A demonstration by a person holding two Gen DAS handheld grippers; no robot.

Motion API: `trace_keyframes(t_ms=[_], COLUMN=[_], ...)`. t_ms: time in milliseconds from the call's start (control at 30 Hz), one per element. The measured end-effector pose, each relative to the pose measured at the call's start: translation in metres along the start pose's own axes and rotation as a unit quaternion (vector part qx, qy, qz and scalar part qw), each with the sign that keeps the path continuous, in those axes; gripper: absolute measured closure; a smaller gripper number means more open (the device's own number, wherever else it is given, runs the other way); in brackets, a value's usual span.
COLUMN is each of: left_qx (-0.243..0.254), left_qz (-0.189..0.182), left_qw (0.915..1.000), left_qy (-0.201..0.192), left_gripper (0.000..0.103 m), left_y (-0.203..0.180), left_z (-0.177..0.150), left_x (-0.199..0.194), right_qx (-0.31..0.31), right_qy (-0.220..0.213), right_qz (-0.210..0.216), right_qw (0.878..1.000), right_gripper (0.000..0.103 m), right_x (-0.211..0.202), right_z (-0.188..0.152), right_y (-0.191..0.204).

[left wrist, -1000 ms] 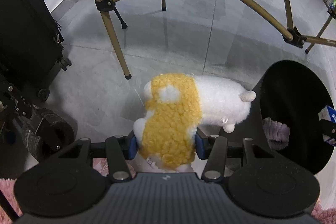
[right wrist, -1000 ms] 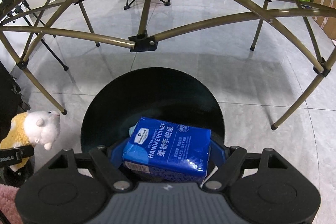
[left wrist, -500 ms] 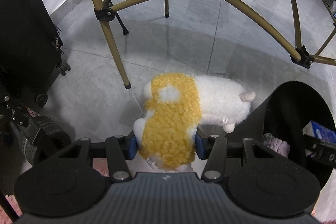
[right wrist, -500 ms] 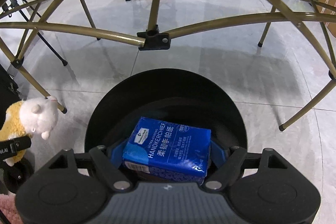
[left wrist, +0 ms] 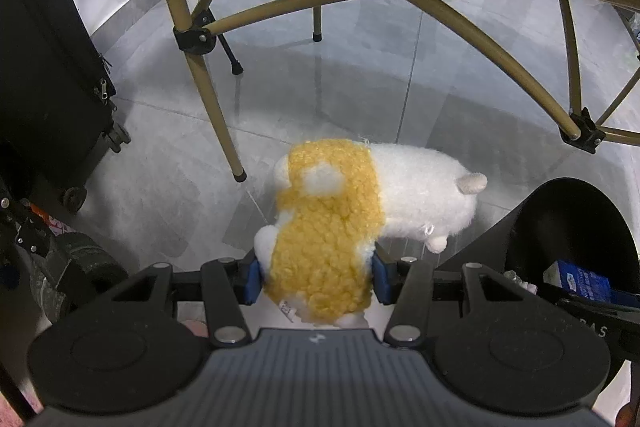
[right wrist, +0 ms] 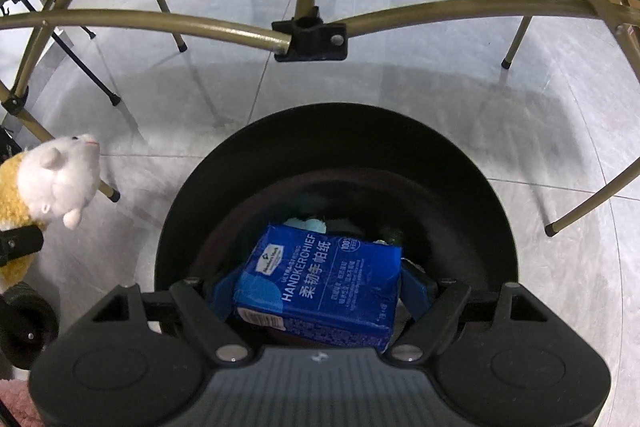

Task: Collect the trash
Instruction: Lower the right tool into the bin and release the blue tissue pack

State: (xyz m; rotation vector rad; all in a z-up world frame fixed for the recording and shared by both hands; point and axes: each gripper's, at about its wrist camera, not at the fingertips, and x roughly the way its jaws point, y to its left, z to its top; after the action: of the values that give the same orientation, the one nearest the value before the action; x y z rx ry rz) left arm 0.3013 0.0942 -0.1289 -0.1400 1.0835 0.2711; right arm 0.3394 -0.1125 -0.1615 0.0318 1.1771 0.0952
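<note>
We have come lower over the black bin, its mouth now wider. Our right gripper clasps the blue tissue pack above it; our left gripper clamps the plush hamster, left of the bin.

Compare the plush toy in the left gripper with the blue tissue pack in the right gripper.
The plush toy is fuzzy, yellow and white, and rounded; the tissue pack is a smooth, blue, printed, flat-sided block. The toy hangs over bare floor beside the black bin; the pack sits over the bin's opening. The toy sticks out well past the left gripper; the pack barely passes the right gripper. Both are clamped between blue pads.
</note>
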Motion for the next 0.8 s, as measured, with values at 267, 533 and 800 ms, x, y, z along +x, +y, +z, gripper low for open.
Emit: trace_keyframes(t_ms=[267,533,800], left_qx=[-0.004,-0.008,-0.004], left_qz=[0.000,-0.001,-0.006], left_qw=[1.0000,0.9999,1.0000], left_qy=[0.002,0.007,0.001], left_gripper=[0.052,0.052,0.052], left_y=[0.005,0.006,0.007], left_z=[-0.002,-0.004,-0.005], left_x=[-0.001,-0.001,-0.005], right_qx=[-0.008,0.027,0.029], right_qy=[0.007,0.020,0.013], right_qz=[-0.004,0.013,0.008], right_qw=[1.000,0.999,0.999], right_gripper=[0.024,0.000,0.000], right_x=[0.010,0.016,0.011], right_z=[0.001,0.004,0.002], right_y=[0.008,-0.003,-0.001])
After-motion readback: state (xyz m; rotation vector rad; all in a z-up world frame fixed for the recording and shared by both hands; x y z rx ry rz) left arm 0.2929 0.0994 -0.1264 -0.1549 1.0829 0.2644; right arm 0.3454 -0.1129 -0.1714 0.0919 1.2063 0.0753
